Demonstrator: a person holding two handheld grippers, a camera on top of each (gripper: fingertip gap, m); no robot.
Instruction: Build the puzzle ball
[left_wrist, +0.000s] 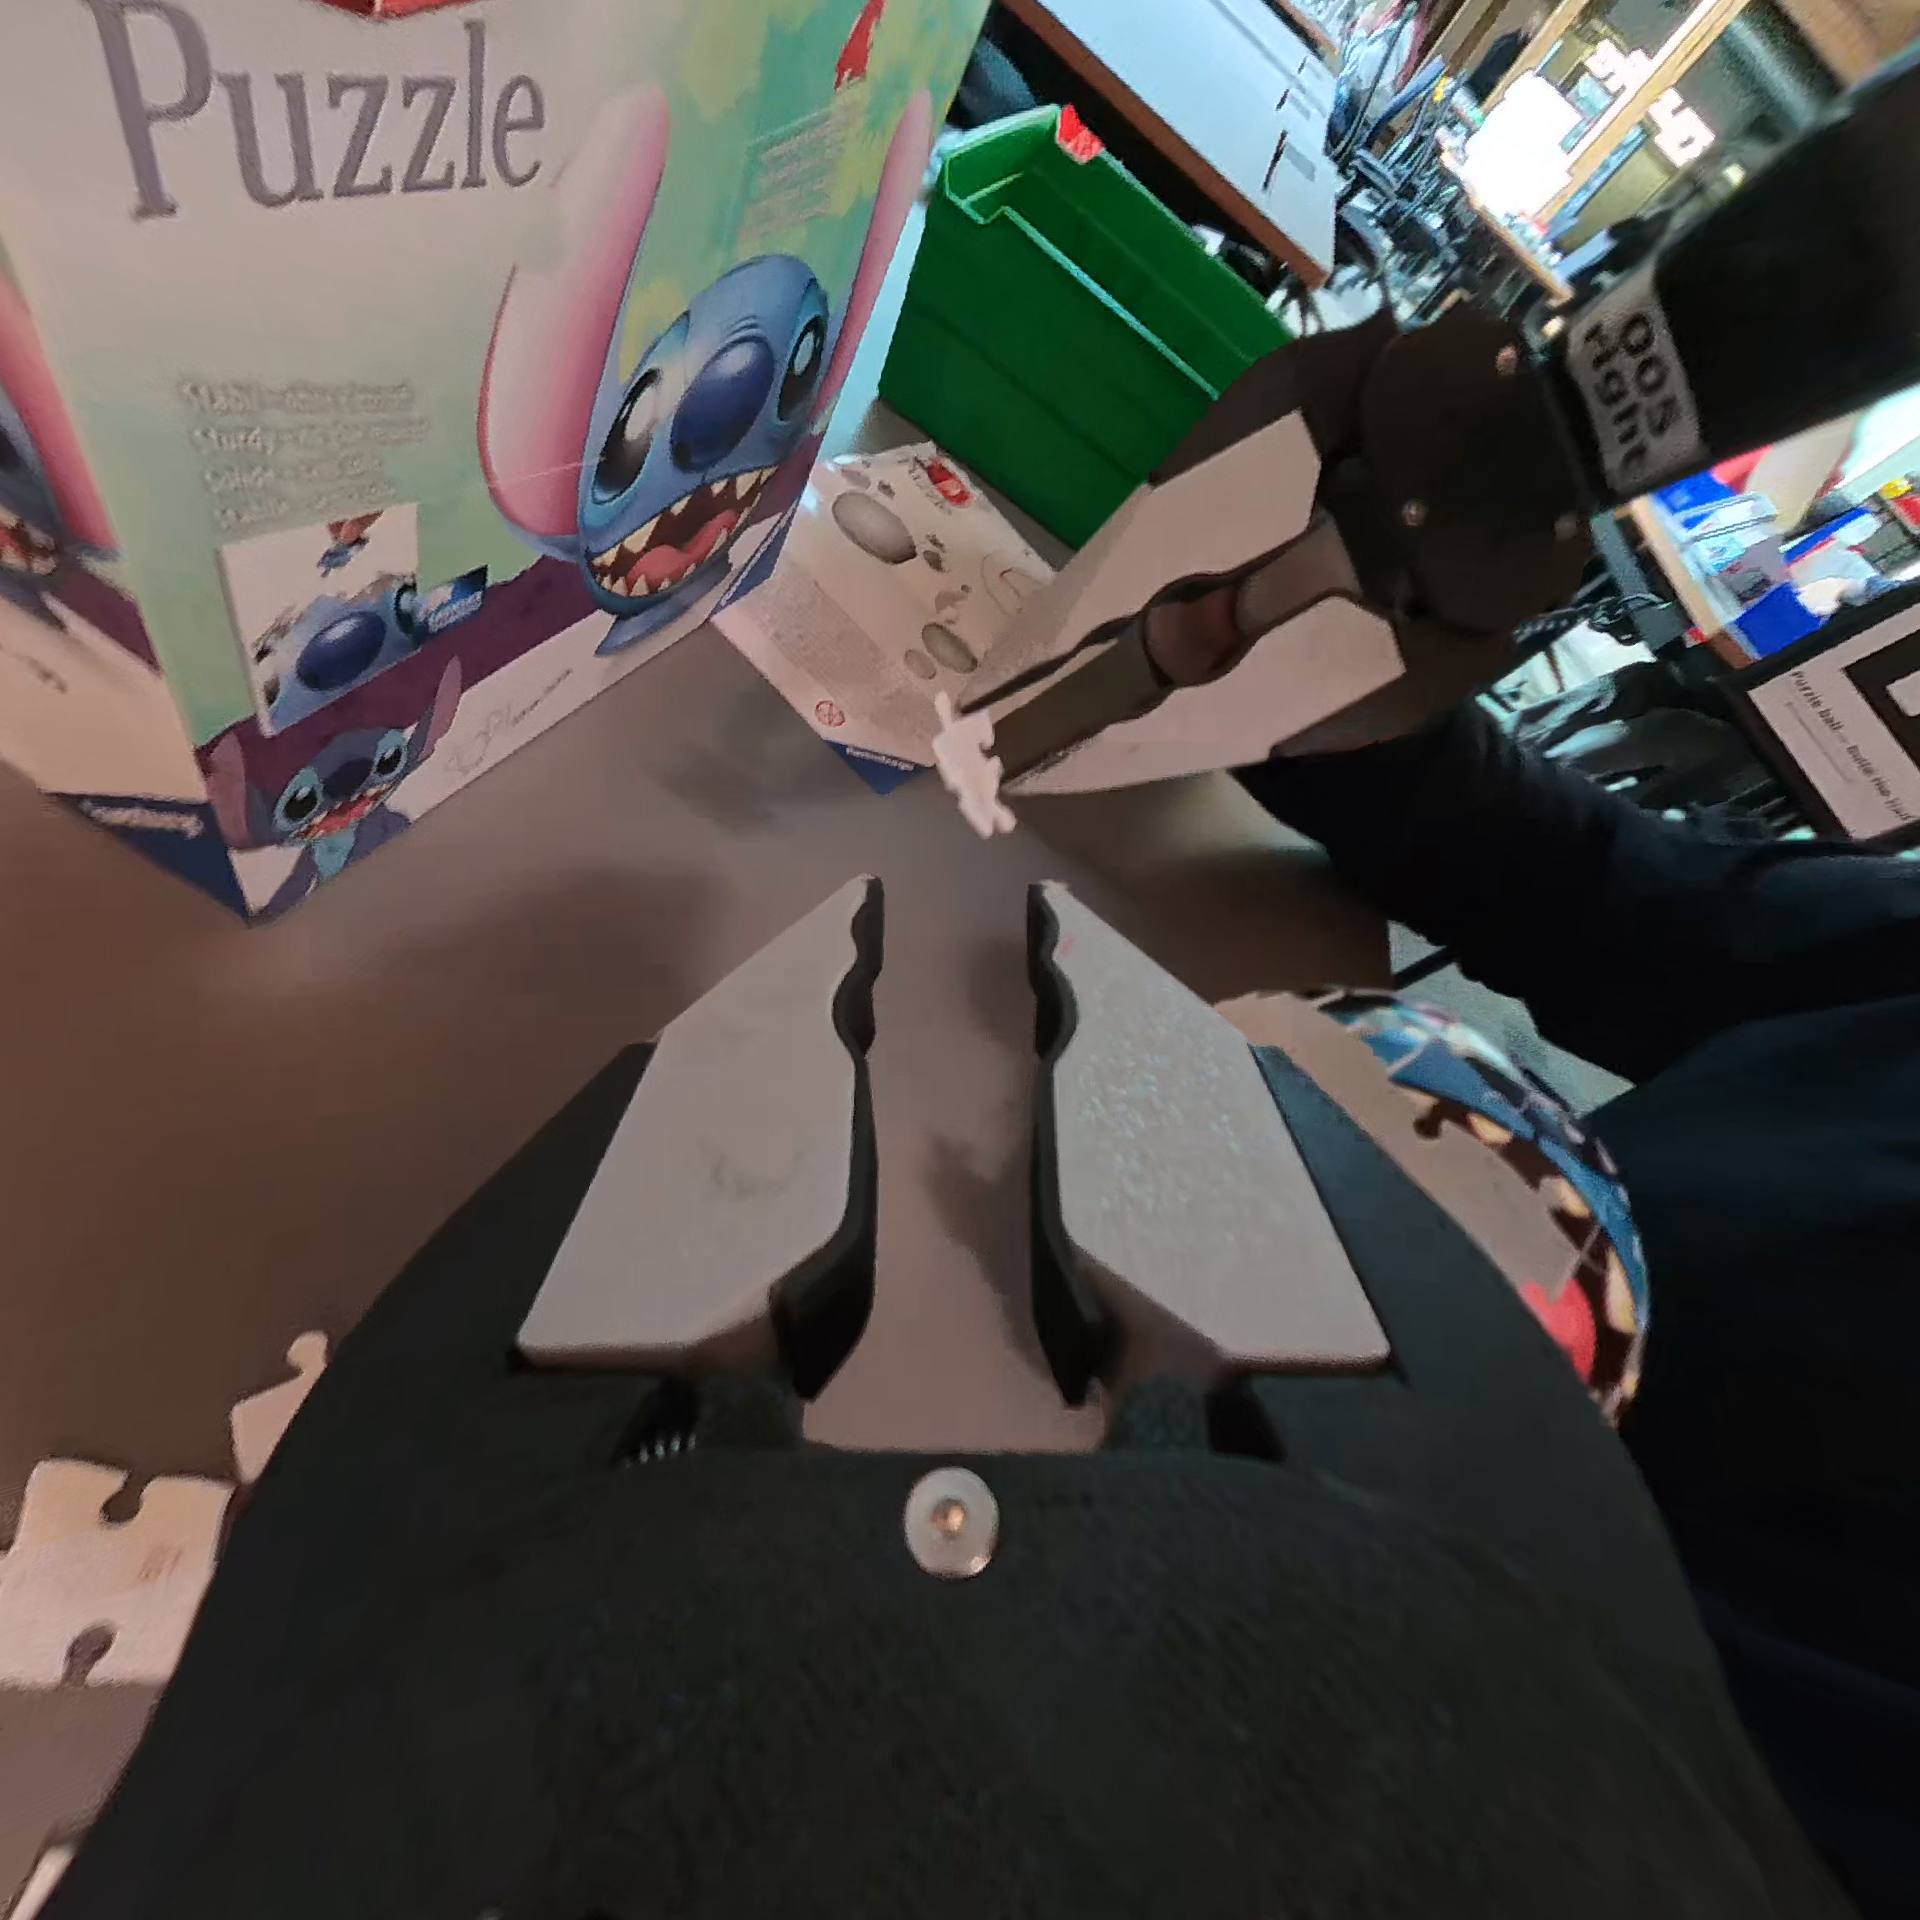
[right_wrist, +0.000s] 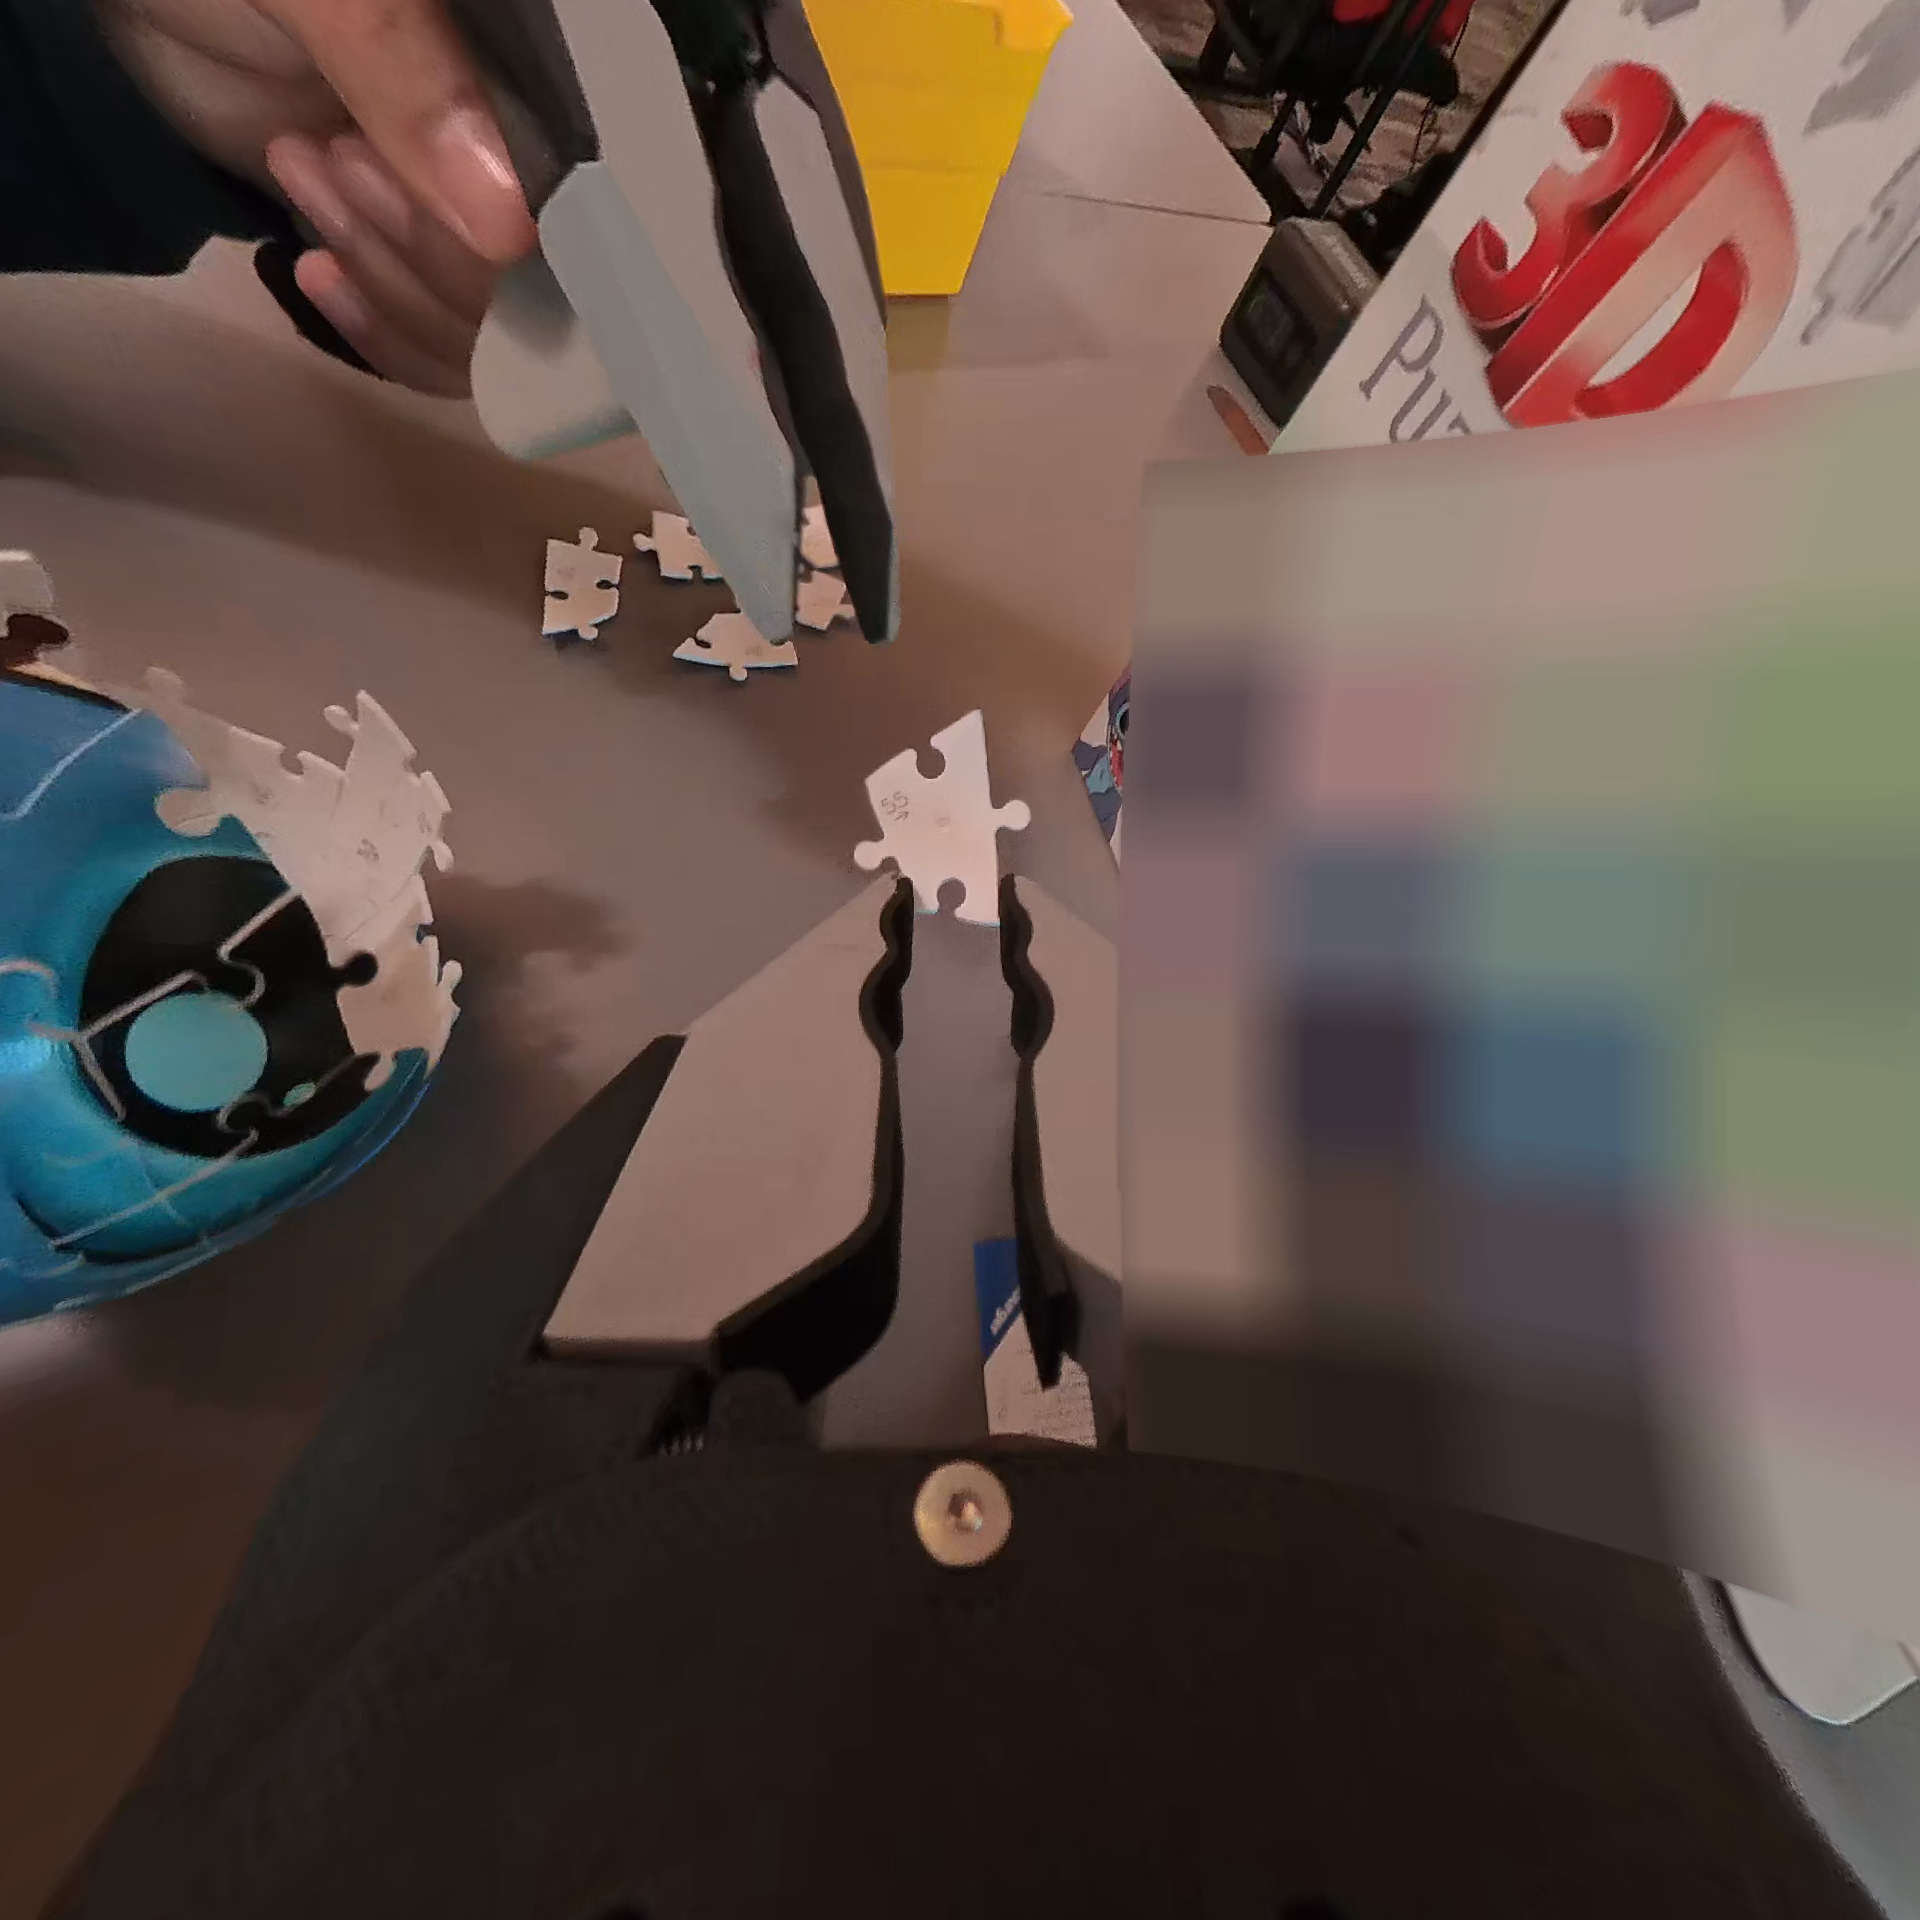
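My right gripper (right_wrist: 954, 894) is shut on a white puzzle piece (right_wrist: 940, 821), pinching its lower edge and holding it above the table. In the left wrist view the right gripper (left_wrist: 992, 753) comes in from the right with the same piece (left_wrist: 971, 769) at its tips. My left gripper (left_wrist: 956, 904) is open and empty, just below and in front of that piece. In the right wrist view the left gripper (right_wrist: 826, 629) hangs over several loose white pieces (right_wrist: 582, 587). The partly built blue puzzle ball (right_wrist: 208, 987) lies at the left, open edge up; it also shows in the left wrist view (left_wrist: 1538, 1195), partly hidden by a dark sleeve.
The tall puzzle box (left_wrist: 416, 416) stands at the left, with a folded instruction sheet (left_wrist: 894, 582) beside it and a green bin (left_wrist: 1039, 343) behind. A yellow bin (right_wrist: 935, 135) sits at the far edge. Loose pieces (left_wrist: 104, 1558) lie at my lower left. The grippers' ends are close to 5 cm from one another.
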